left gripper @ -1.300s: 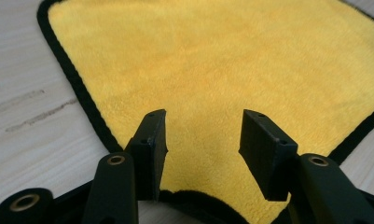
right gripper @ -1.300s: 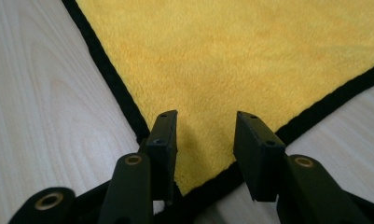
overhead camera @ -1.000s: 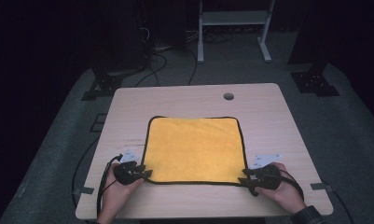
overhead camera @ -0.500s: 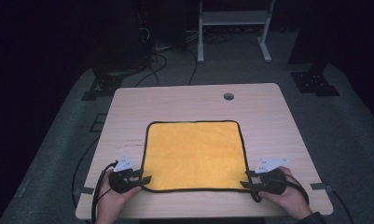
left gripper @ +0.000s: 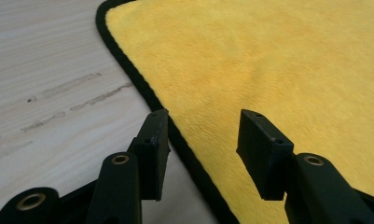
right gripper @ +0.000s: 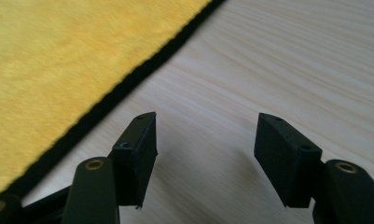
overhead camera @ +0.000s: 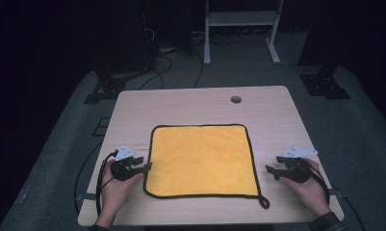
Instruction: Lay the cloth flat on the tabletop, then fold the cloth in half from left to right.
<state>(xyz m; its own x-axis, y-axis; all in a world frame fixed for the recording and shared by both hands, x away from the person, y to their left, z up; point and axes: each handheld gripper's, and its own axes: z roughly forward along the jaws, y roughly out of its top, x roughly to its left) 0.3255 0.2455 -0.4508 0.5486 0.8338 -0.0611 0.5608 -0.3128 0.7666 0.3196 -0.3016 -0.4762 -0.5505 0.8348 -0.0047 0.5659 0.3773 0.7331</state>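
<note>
A yellow cloth (overhead camera: 200,159) with a black hem lies flat on the wooden table (overhead camera: 190,106). A small hanging loop (overhead camera: 264,202) sticks out at its near right corner. My left gripper (overhead camera: 146,167) sits at the cloth's left edge, and its jaws have just been opening. In the left gripper view it (left gripper: 203,144) is open, with one jaw over bare wood and the other over the cloth (left gripper: 278,60); the hem runs beneath the gap, unpinched. My right gripper (overhead camera: 270,169) is right of the cloth, apart from it. Its jaws (right gripper: 205,144) have just been opening over bare wood, with the cloth (right gripper: 58,56) off to the left.
A round cable hole (overhead camera: 236,99) is in the table's far right part. A white frame stand (overhead camera: 238,19) and cables (overhead camera: 161,57) are on the dark floor beyond the table. Both hands rest near the table's front edge.
Both grippers were at the cloth's near corners and drew it toward the person. Both have now let go; the right one has slid rightwards off the cloth and the left one a little farther along the left hem.
</note>
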